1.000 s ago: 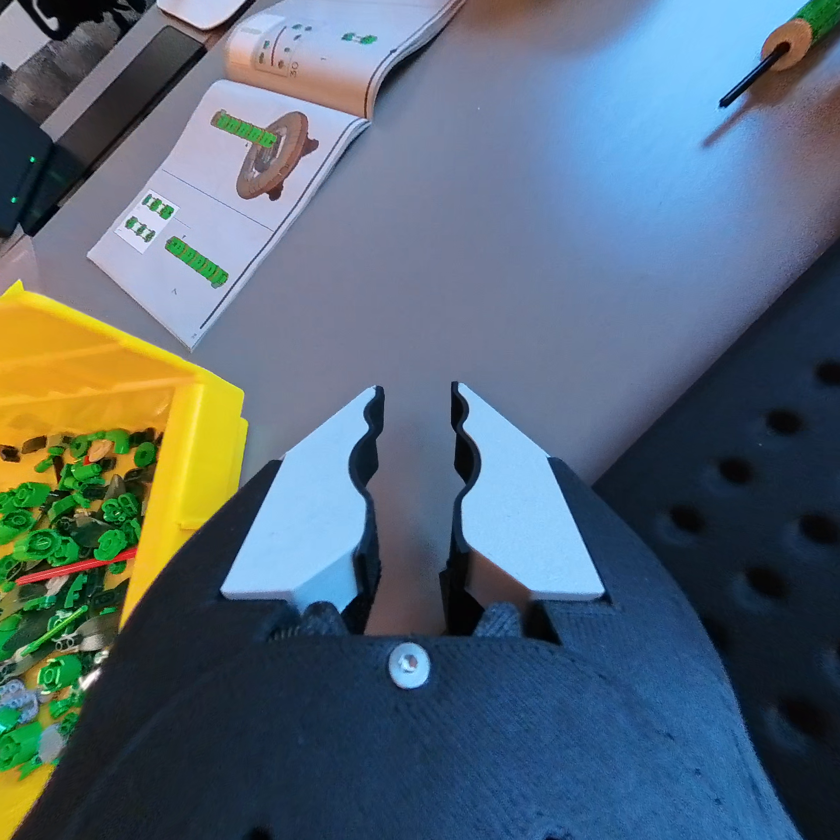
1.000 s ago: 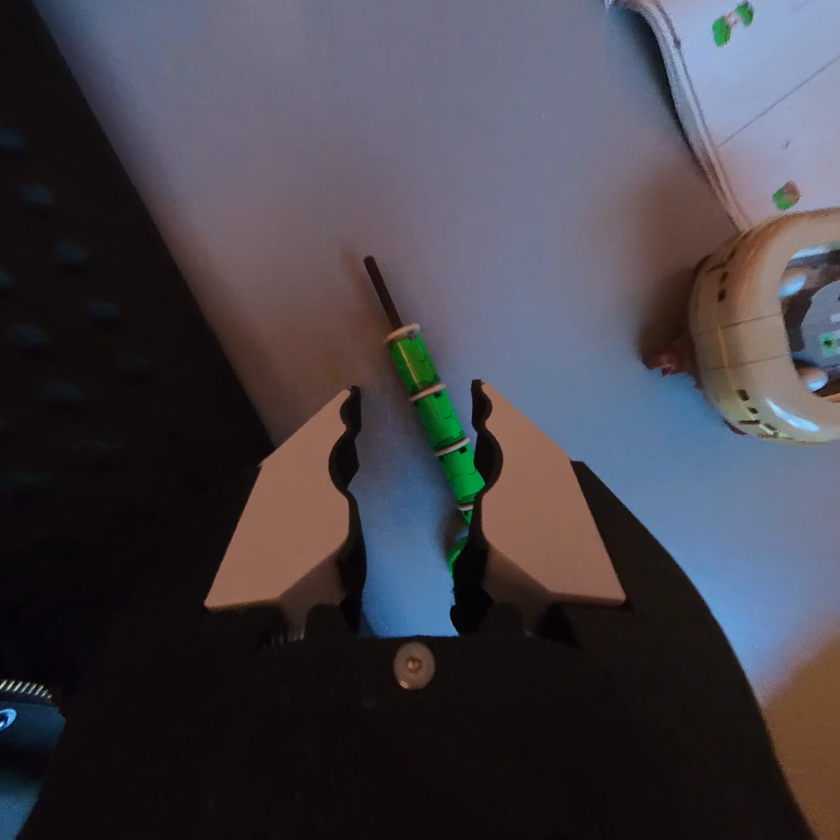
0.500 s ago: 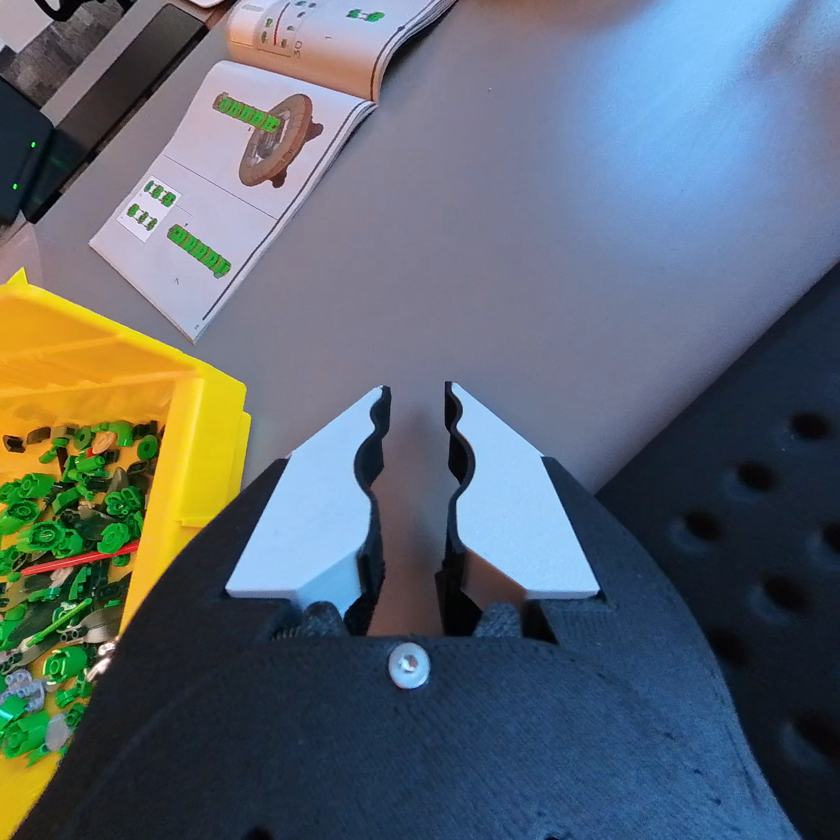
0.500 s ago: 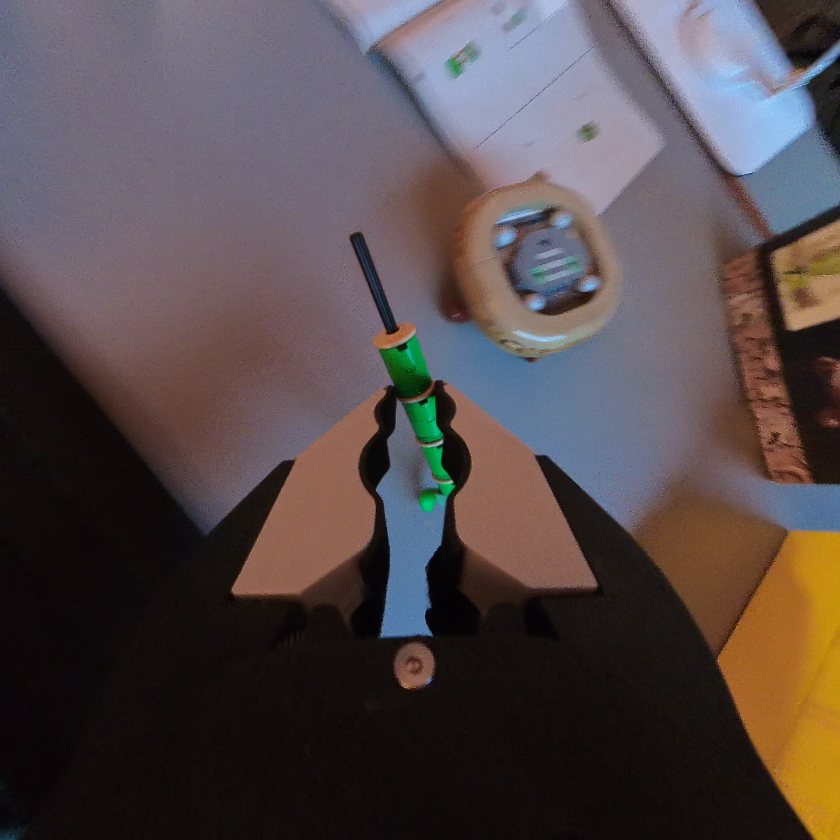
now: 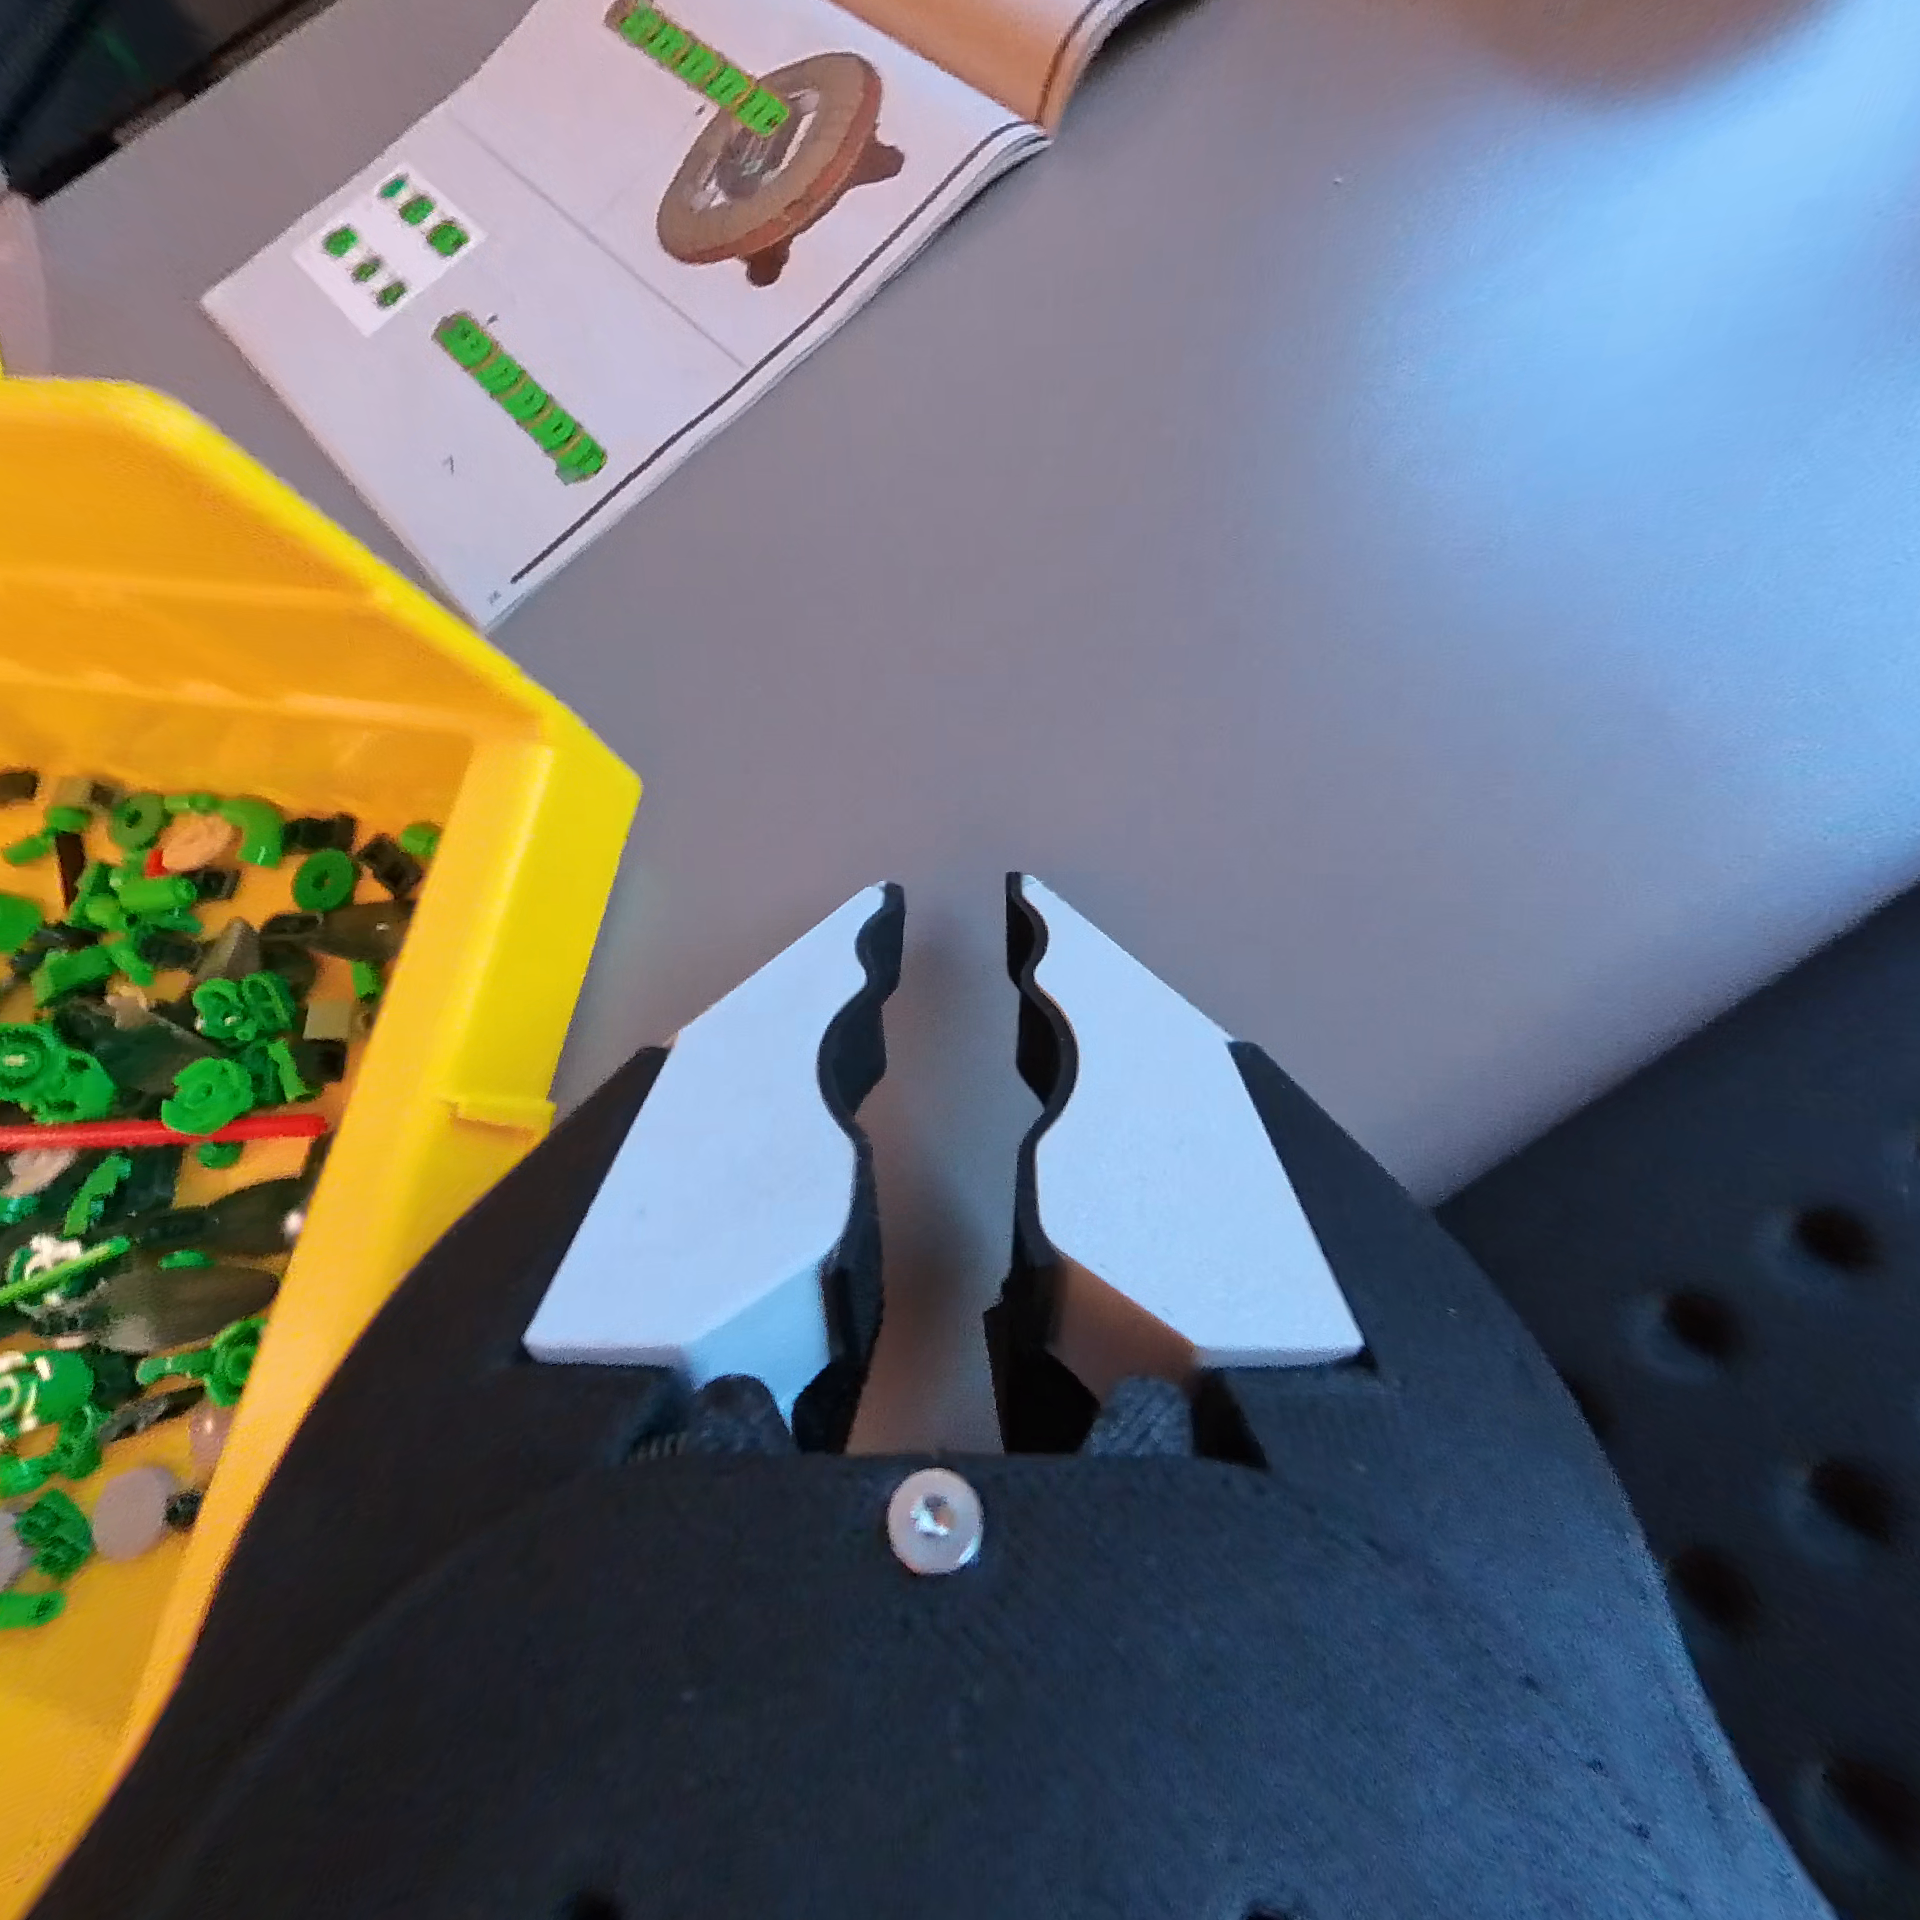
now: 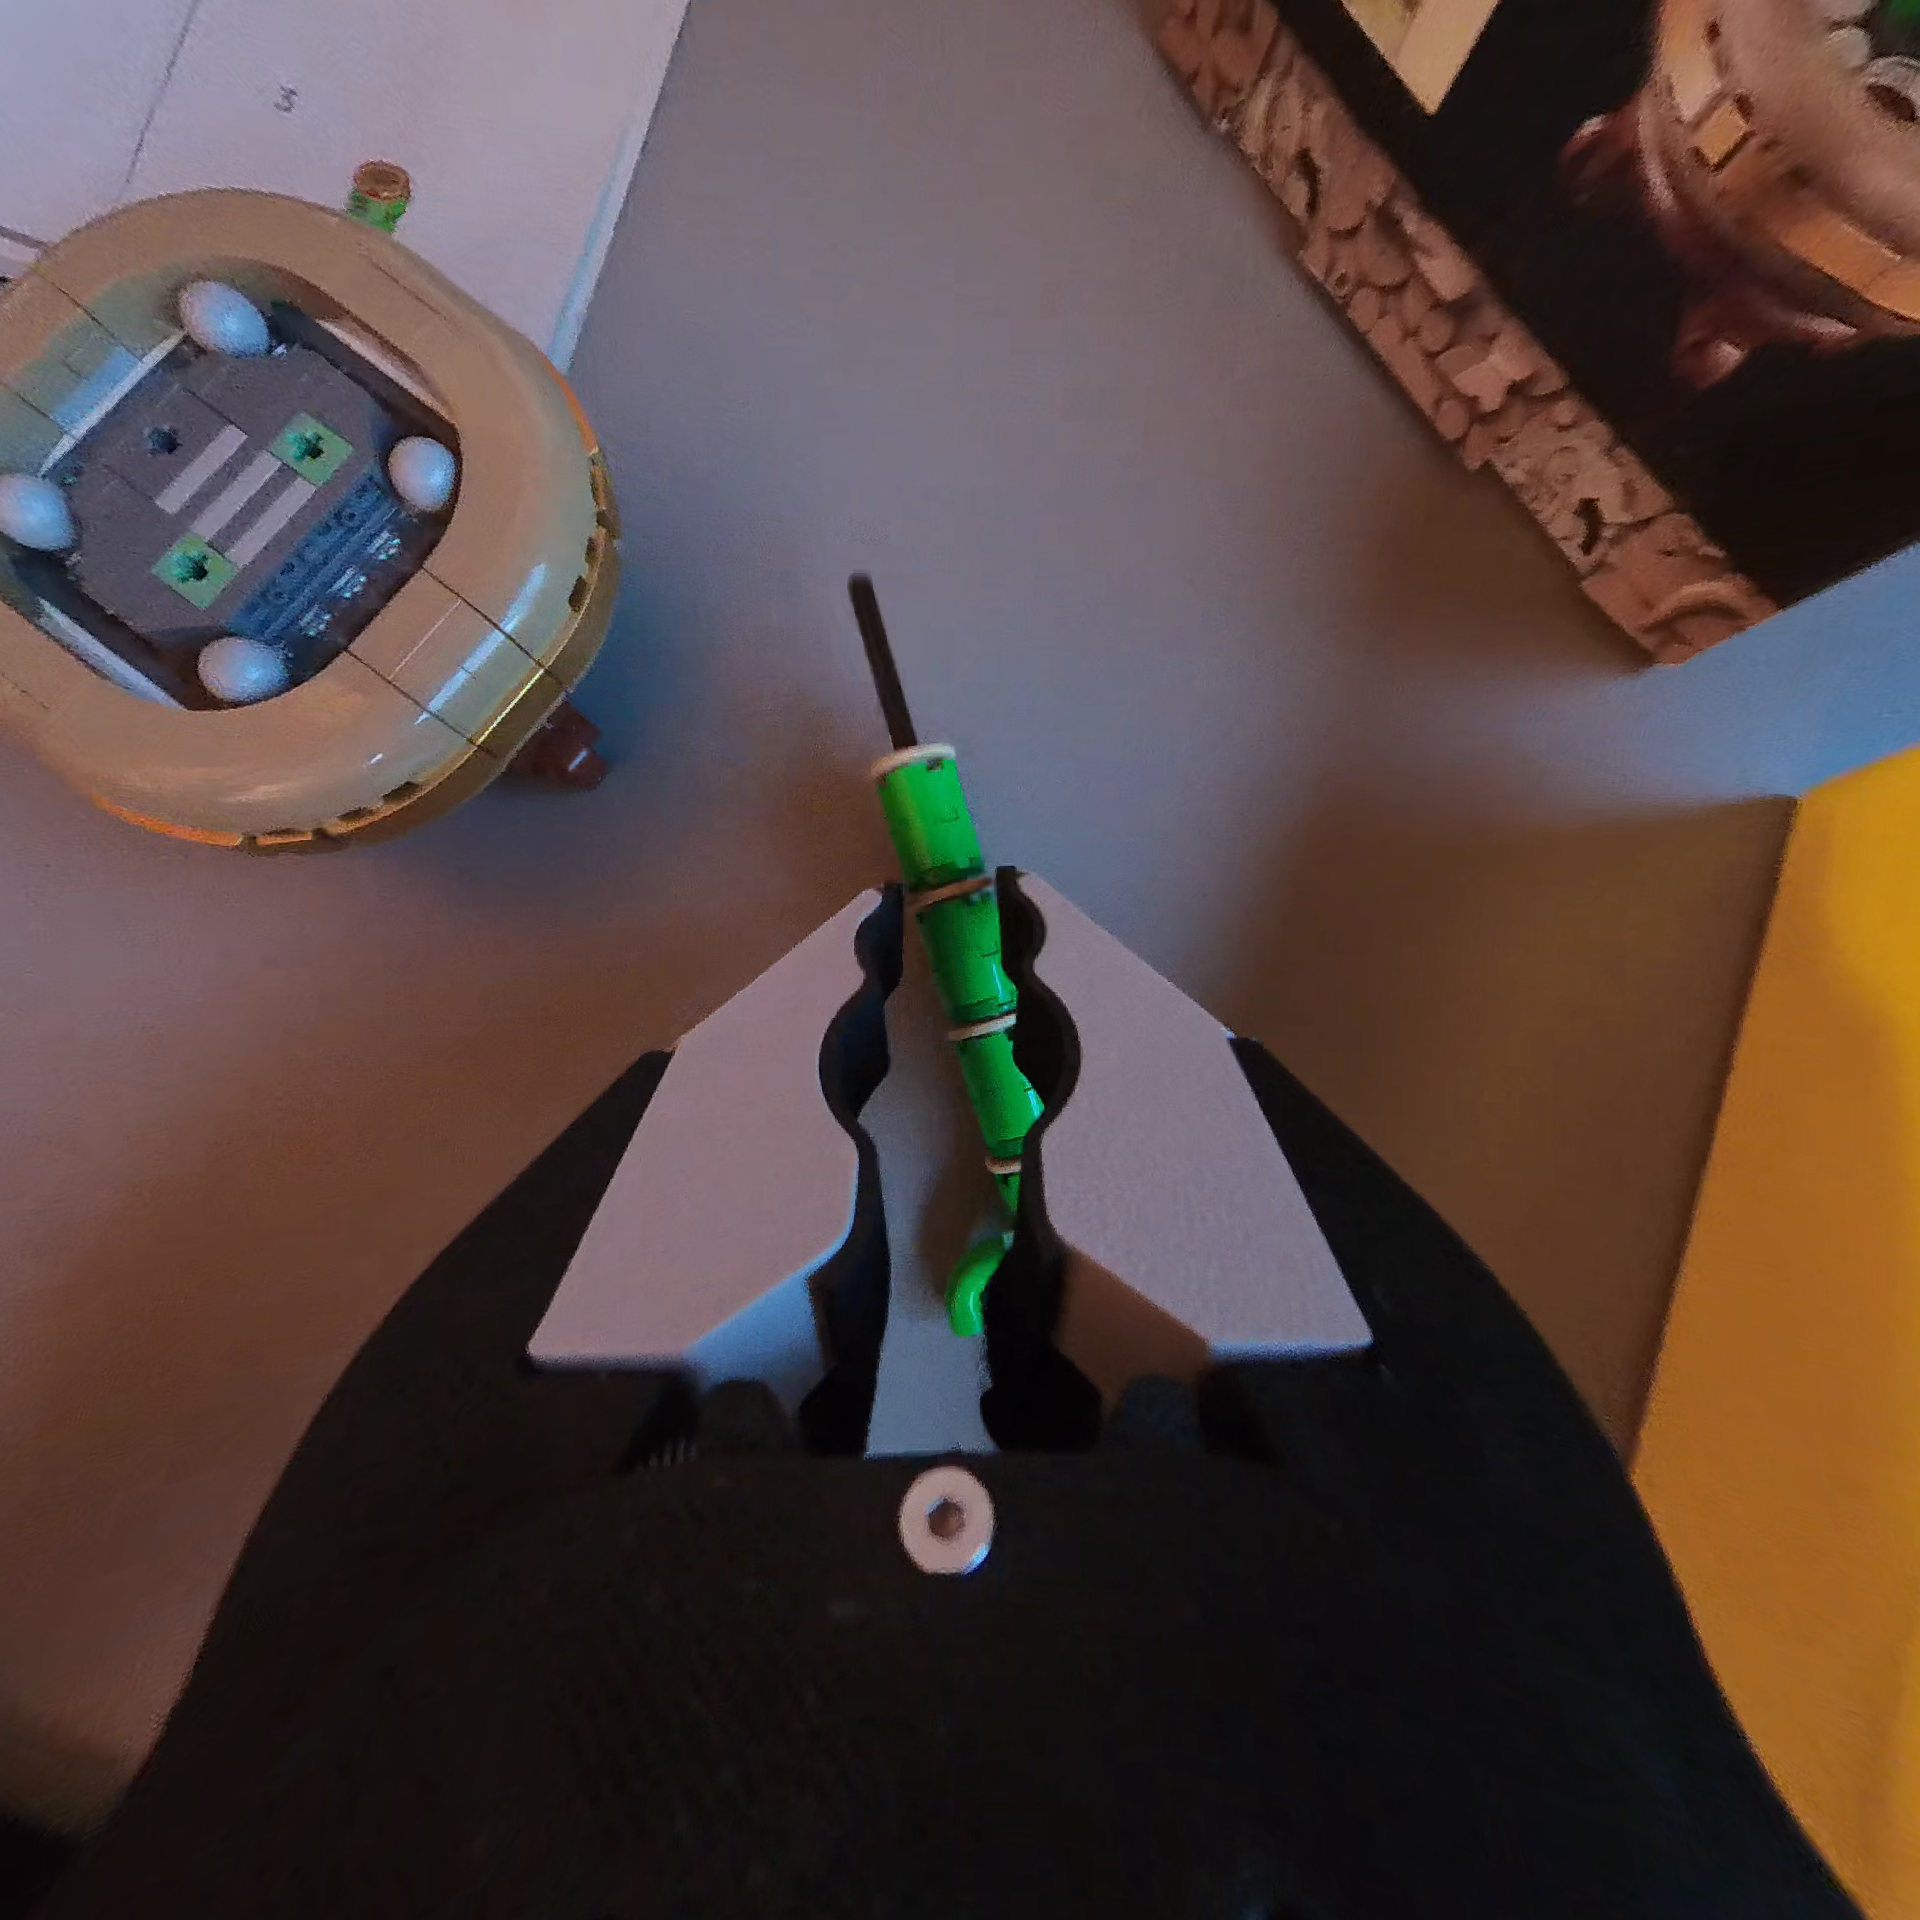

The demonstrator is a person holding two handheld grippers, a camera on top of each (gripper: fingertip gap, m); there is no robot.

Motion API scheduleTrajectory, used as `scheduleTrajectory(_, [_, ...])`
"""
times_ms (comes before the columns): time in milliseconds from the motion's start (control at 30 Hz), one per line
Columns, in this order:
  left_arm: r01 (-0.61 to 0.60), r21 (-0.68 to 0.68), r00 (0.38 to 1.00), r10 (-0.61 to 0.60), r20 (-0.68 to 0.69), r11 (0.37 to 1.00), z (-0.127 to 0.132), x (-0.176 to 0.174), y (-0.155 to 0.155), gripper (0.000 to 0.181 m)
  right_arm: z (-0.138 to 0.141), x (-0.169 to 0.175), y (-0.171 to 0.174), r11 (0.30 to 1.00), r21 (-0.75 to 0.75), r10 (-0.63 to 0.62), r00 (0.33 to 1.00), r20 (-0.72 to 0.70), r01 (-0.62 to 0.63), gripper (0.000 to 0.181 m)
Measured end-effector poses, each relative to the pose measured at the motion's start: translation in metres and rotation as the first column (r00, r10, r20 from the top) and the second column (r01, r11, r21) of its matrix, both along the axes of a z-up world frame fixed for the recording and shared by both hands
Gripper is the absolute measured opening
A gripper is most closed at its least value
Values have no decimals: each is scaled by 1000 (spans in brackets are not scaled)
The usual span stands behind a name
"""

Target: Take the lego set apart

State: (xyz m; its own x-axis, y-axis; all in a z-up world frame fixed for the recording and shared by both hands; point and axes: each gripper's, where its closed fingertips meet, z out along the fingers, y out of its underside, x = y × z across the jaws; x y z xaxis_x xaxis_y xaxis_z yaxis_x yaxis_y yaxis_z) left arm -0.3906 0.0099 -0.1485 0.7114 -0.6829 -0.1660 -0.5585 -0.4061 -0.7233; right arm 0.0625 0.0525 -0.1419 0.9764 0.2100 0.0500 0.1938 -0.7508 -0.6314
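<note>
Right wrist view: right gripper (image 6: 948,899) clamped on green segmented lego stalk with black axle (image 6: 961,956), lifted clear of grey table (image 6: 1195,520), likely for left to pull segments. Tan round lego pot (image 6: 281,520) far left. Left gripper (image 5: 954,899) parted, empty, beside yellow plastic bin of loose pieces (image 5: 499,935).

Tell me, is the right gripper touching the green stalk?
Touching. In the right wrist view, the right gripper has its fingers closed against the green stalk.

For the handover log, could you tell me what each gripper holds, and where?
The right gripper pinches the green stalk around its upper-middle segments. The left gripper holds nothing.
</note>
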Motion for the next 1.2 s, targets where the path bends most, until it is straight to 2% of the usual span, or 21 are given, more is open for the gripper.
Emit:
scheduleTrajectory(100, [-78, -13, 997, 78, 19, 997, 1, -8, 6, 24, 14, 3, -2, 994, 106, 22, 1000, -6, -21, 34])
scheduleTrajectory(167, [-87, -6, 995, 88, 44, 996, 8, -8, 6, 24, 48, -6, -13, 976, 216, -12, 999, -33, 18, 46])
scheduleTrajectory(233, [-112, -13, 985, 113, 127, 994, 27, 3, 8, 37, 97, -57, -20, 906, 423, 73, 985, -155, -1, 56])
scheduleTrajectory(267, [-105, -9, 975, 104, 198, 994, 40, 17, 10, 52, 117, -89, -23, 858, 514, 134, 970, -203, -11, 60])
scheduleTrajectory(300, [-119, 11, 960, 112, 258, 993, 50, 29, 15, 78, 127, -120, -24, 824, 566, 182, 962, -206, -35, 71])
scheduleTrajectory(333, [-181, 22, 941, 167, 296, 983, 55, 37, 25, 107, 123, -146, -23, 830, 552, 208, 963, -170, -82, 83])
scheduleTrajectory(367, [-215, -11, 935, 209, 287, 977, 51, 46, 30, 126, 112, -168, -20, 853, 505, 222, 967, -124, -131, 92])
scheduleTrajectory(433, [-236, -94, 954, 249, 168, 967, 35, 60, 31, 150, 95, -198, -12, 877, 446, 226, 973, -51, -180, 102])
scheduleTrajectory(467, [-257, -91, 957, 267, 117, 962, 31, 64, 34, 154, 88, -210, -7, 877, 440, 233, 972, -38, -193, 102])
scheduleTrajectory(633, [-351, -1, 936, 351, 32, 936, 14, 67, 53, 155, 55, -239, 13, 922, 336, 215, 976, -24, -194, 112])
scheduleTrajectory(833, [-397, -105, 915, 402, 30, 912, -17, 69, 57, 158, 26, -244, 27, 959, 269, 108, 993, -47, -91, 118])
scheduleTrajectory(933, [-415, -144, 903, 426, 60, 898, -22, 69, 60, 158, 4, -240, 32, 973, 226, 49, 998, -39, -39, 125])
scheduleTrajectory(1067, [-426, -138, 896, 438, 72, 894, -22, 68, 65, 158, -17, -243, 32, 988, 156, 7, 994, -112, 10, 129])
scheduleTrajectory(1100, [-429, -137, 894, 441, 73, 893, -22, 68, 65, 158, -22, -242, 31, 992, 123, -3, 993, -117, 18, 136])
scheduleTrajectory(1200, [-434, -135, 892, 446, 74, 891, -22, 68, 65, 158, -22, -244, 30, 992, 127, 8, 993, -118, 7, 139])
